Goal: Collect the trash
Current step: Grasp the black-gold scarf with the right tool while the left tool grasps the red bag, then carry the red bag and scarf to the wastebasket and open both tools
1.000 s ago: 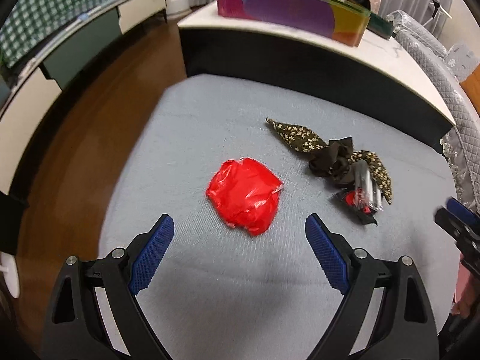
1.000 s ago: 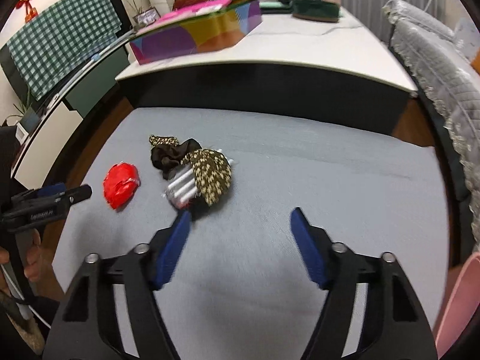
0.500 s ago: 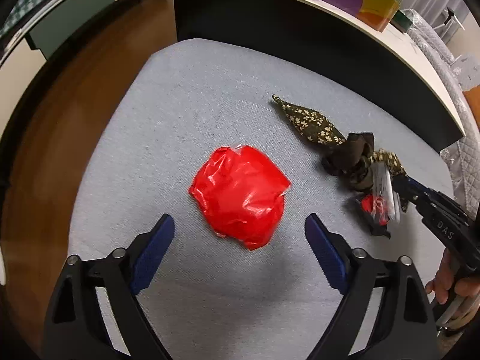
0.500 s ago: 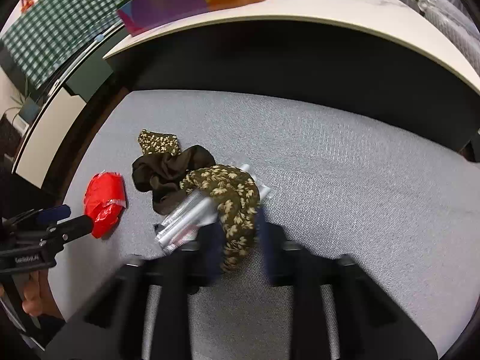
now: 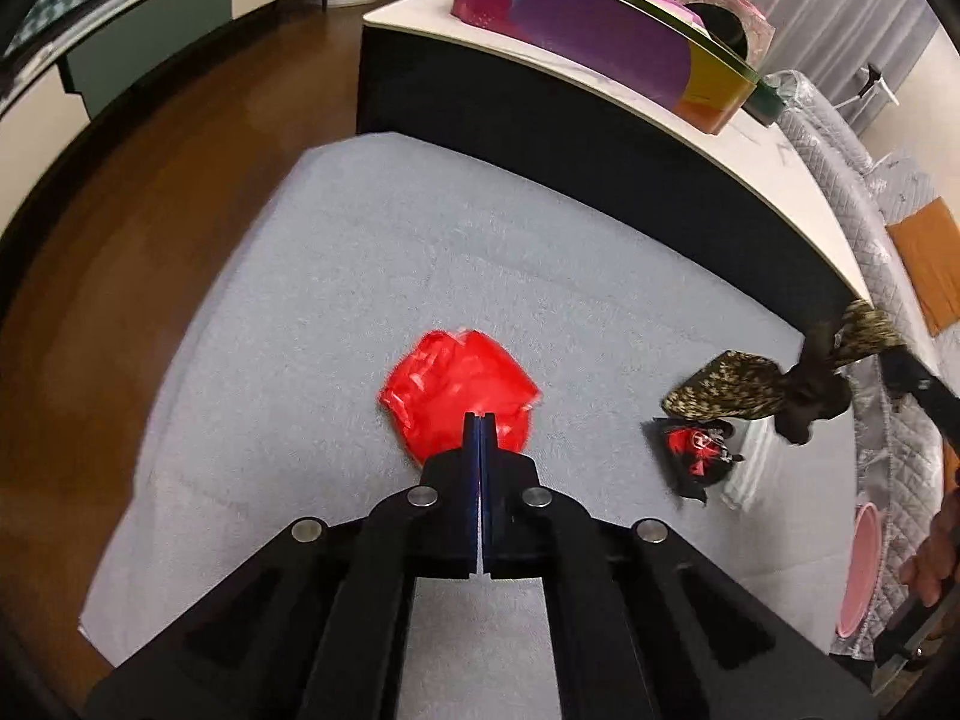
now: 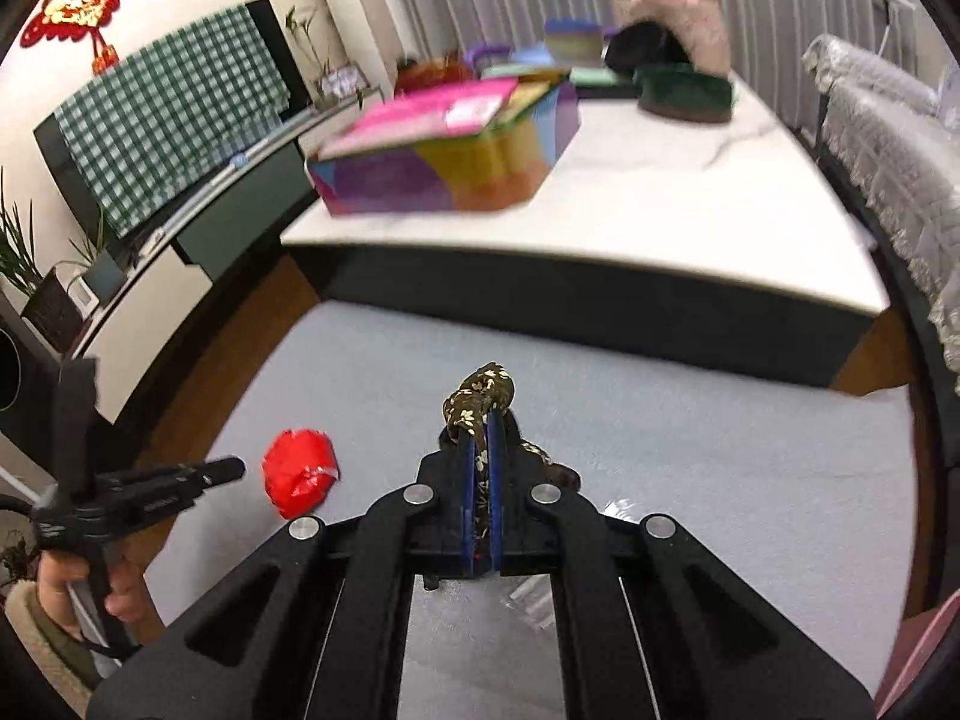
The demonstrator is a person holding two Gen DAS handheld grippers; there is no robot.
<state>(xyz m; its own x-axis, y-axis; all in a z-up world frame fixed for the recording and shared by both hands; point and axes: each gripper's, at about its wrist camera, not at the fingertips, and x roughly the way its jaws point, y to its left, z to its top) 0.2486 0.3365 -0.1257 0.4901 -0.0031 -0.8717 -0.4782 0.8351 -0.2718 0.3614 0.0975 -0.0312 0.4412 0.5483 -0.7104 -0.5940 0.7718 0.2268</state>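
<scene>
A crumpled red wrapper (image 5: 456, 390) (image 6: 300, 471) lies on the grey mat (image 5: 390, 252). My left gripper (image 5: 480, 420) (image 6: 231, 468) is just closing, its pads together at the wrapper's near edge. No red shows between them, and in the right wrist view the tip stops just short of the wrapper. My right gripper (image 6: 480, 420) is shut on a dark floral cloth (image 6: 480, 396) (image 5: 750, 387) and holds it lifted off the mat. Below it lie a black-and-red wrapper (image 5: 696, 450) and clear plastic (image 6: 618, 507).
A low white-topped table (image 6: 660, 210) with a colourful box (image 5: 600, 42) stands just behind the mat. Wooden floor runs along the left. A quilted sofa (image 5: 864, 210) and a pink bin (image 5: 864, 570) are at the right. A person's hand (image 6: 72, 594) holds the left gripper.
The left jaws went from wide open around the red wrapper to shut. The right gripper closed on the floral cloth and rose with it, uncovering the wrappers below.
</scene>
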